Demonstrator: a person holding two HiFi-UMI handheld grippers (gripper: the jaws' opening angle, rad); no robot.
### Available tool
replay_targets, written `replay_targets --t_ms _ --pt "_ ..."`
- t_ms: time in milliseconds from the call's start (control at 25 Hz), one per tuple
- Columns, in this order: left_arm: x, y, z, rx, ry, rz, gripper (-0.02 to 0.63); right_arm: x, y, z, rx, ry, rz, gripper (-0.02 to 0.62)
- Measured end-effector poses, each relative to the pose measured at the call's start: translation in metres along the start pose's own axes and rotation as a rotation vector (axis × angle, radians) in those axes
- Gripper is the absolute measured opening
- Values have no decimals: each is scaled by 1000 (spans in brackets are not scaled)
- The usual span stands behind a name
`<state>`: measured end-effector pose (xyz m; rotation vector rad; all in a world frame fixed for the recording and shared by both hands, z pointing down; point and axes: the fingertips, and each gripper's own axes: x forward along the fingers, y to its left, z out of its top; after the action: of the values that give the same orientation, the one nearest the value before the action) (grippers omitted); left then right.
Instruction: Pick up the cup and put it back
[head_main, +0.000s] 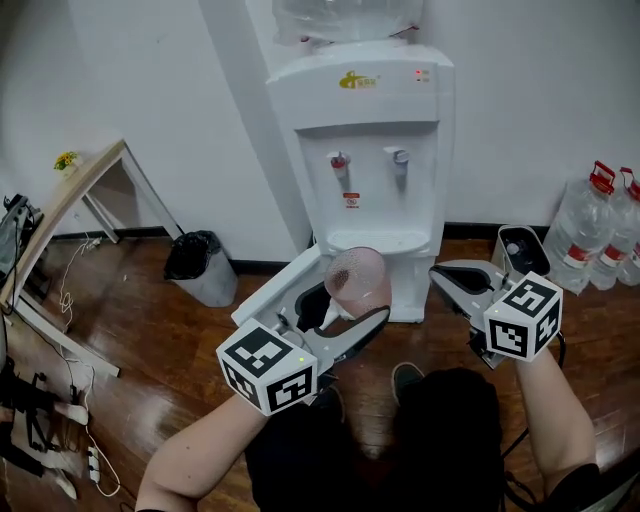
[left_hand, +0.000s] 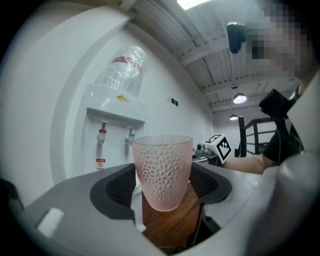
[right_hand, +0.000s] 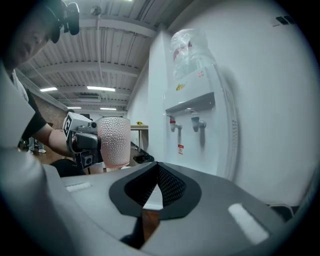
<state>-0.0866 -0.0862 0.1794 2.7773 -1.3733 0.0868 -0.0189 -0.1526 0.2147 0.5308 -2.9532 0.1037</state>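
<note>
Two handheld grippers are reaching forward over a reddish-brown wooden floor in the lower half of the head view. The left gripper, at lower centre, is clamping a pale pink, dimpled, translucent cup. Its fingers are standing apart by the cup's width and pressing on the two sides of its lower half. The cup is sitting upright, mouth up, lifted clear of any surface. It is hanging at the centre of the frame before the lower front of a tall white water dispenser, which is standing against the white wall. In the left gripper view the cup is filling the gap between the dark ribbed pads. The right gripper, at the right of the frame and well apart from the cup, is holding nothing, and its fingers are sitting drawn together with only a thin slit between them. A grey waste bin with a black liner is standing left of the dispenser. Clear red-capped water bottles are resting at the right edge.
</note>
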Motion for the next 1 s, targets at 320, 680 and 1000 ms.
replay_targets --t_ms 320,680,1000 --pt "-18 1 -10 -25 37 39 341 -4 7 8 13 18 -1 2" --pt "-14 3 -27 10 83 49 341 -3 9 15 27 0 -2 2" --pt "-8 -2 -36 23 115 29 341 -1 9 15 -16 -10 -21 0"
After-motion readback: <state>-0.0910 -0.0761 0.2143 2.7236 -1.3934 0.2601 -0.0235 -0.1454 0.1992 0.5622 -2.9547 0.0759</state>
